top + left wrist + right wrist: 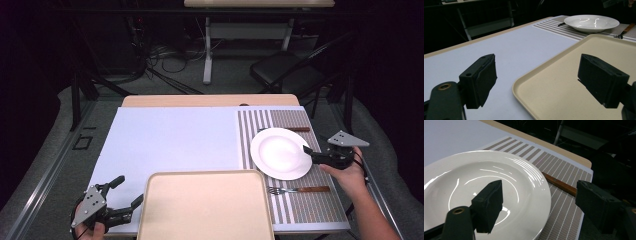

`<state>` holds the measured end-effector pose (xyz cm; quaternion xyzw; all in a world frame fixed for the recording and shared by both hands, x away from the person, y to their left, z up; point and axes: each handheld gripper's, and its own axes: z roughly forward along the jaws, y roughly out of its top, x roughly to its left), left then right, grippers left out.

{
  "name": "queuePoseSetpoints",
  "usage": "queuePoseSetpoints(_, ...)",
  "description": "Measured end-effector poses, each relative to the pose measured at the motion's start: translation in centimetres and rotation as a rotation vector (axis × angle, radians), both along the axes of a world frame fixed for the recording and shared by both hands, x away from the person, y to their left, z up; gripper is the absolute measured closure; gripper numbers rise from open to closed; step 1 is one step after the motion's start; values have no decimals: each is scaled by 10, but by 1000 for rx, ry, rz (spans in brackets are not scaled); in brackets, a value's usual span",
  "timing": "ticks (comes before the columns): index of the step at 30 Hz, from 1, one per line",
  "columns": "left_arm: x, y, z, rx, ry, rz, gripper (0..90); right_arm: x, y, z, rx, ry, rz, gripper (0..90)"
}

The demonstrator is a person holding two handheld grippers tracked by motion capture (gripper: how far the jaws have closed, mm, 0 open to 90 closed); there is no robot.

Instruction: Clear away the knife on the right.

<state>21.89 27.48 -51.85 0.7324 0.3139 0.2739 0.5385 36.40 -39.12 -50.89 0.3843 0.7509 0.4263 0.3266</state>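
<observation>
As seen in the high view, the right gripper [311,152] is held at the right rim of the white plate [280,152], which sits on the striped placemat [320,202] toward the table's right edge; the plate lies directly ahead of that gripper, toward the table's middle, and is far nearer the right hand than the left. A fork [299,189] is laid just on the near side of the plate, a knife [300,129] on its far side, both with their long axes running left to right. The left gripper [126,194] is parked at the near left corner beside the beige tray [205,205], spread, empty. Seen in the left gripper view, wide-apart jaws straddle the tray [574,75] corner without touching; the plate [591,23] is well apart, far right. Seen in the right gripper view, jaws are spread, one over the plate [486,192] bowl, the other outside the rim above the placemat [564,215]; rim contact cannot be told. Plate is round, glossy, shallow-welled, empty, flat. A rim pinch is judged the likely next move.
</observation>
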Motion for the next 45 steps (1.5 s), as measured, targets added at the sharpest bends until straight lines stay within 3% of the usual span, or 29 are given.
queuePoseSetpoints(7,0,0,0,-1,1,-2,156,14,0,9,-10,4,-6,222)
queuePoseSetpoints(18,1,0,-1,0,4,1,156,46,6,14,-29,62,1,263)
queuePoseSetpoints(32,2,0,-1,0,9,0,156,78,19,27,-66,86,3,282)
queuePoseSetpoints(40,2,0,-2,3,11,0,156,92,20,24,-83,117,-21,288)
queuePoseSetpoints(45,3,0,-2,5,13,4,156,99,21,23,-94,131,-30,230)
